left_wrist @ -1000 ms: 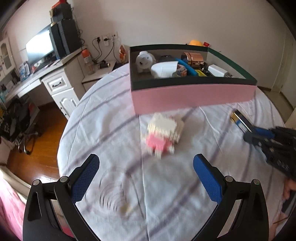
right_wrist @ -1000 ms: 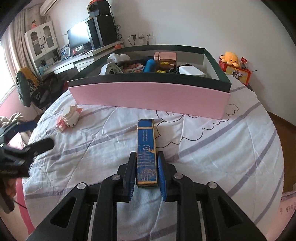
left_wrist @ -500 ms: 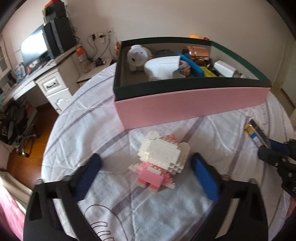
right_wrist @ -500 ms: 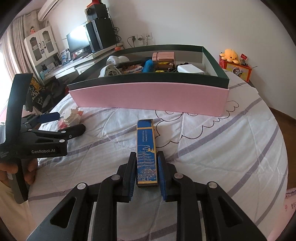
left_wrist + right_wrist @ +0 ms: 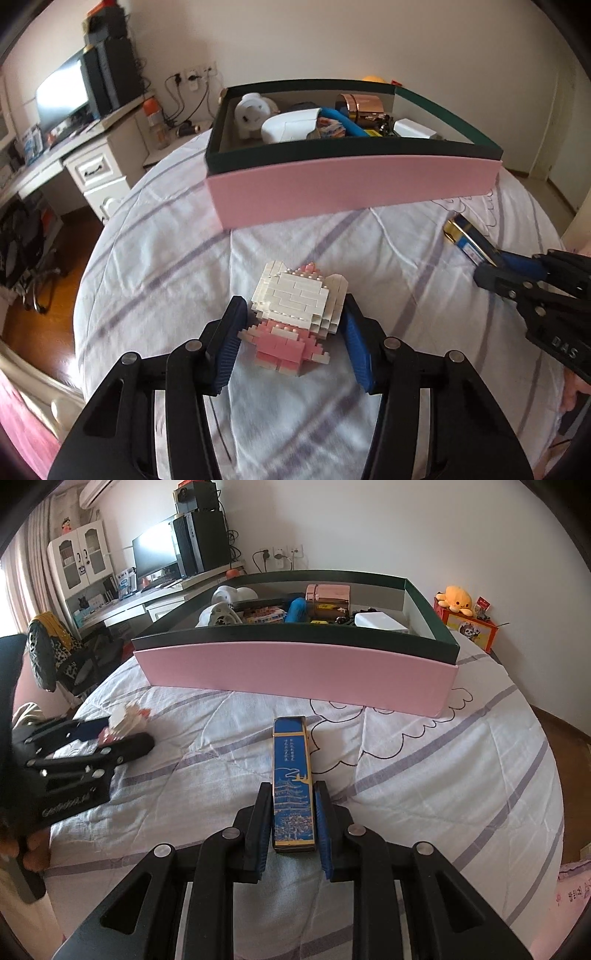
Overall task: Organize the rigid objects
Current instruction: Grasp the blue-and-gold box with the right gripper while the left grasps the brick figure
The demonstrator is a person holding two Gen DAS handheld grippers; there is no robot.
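Closing in since a second ago, the left gripper (image 5: 293,332) has its jaws narrowed around the brick figure (image 5: 295,314) on the bedspread (image 5: 295,236); contact unclear. The right gripper (image 5: 293,823) clamps the blue box (image 5: 293,775), its far end cut off in the left view.
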